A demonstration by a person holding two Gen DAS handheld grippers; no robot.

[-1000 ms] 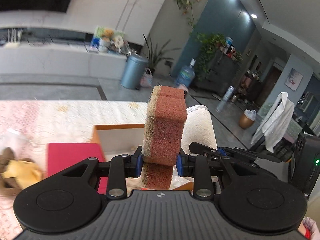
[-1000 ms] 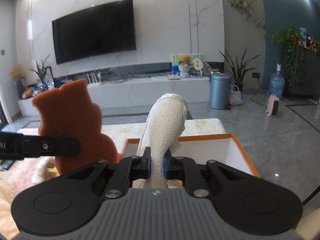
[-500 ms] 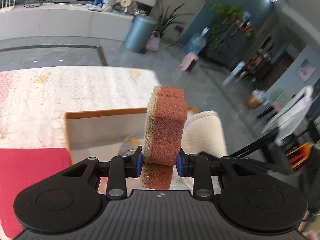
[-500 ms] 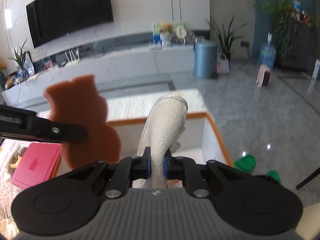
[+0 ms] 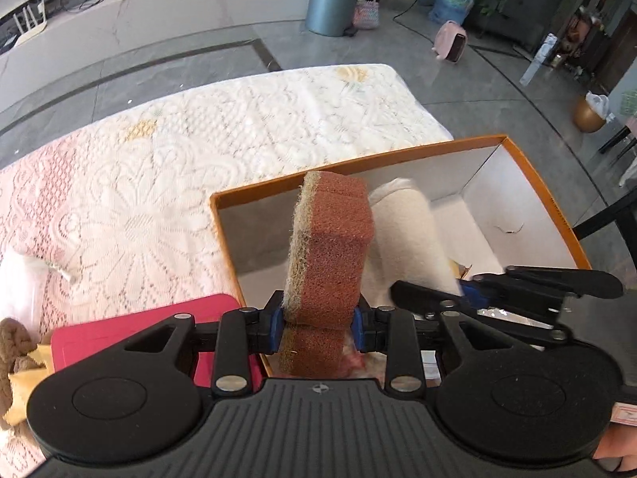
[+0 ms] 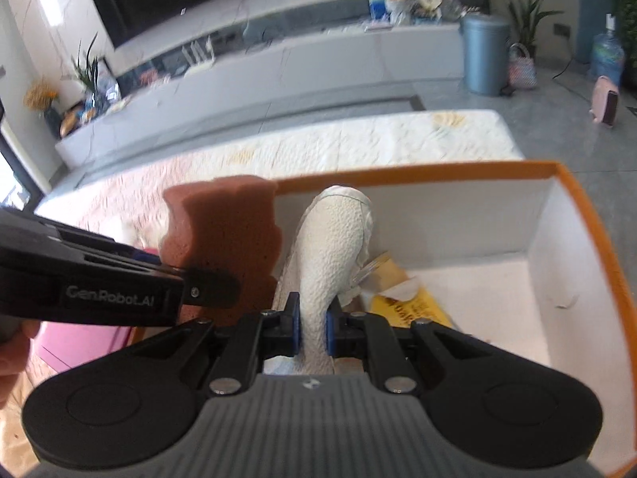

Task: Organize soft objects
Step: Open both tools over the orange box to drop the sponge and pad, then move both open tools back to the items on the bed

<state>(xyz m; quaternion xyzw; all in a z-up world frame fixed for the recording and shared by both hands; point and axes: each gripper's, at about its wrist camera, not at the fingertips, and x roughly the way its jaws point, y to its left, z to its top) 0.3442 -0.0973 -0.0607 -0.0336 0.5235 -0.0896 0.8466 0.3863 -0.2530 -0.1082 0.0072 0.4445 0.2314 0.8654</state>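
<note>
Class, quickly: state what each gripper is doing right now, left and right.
Left gripper: shut on the reddish-brown bear-shaped sponge.
Right gripper: shut on the white textured cloth.

- My left gripper (image 5: pixel 317 324) is pointing steeply downward, its blue pads (image 5: pixel 275 324) pressing on something held upright between them.
- My right gripper (image 6: pixel 313 328) is tilting down too, jaws nearly together and pinching something soft.
- The two grippers are sitting side by side, the right one just right of the left.
</note>
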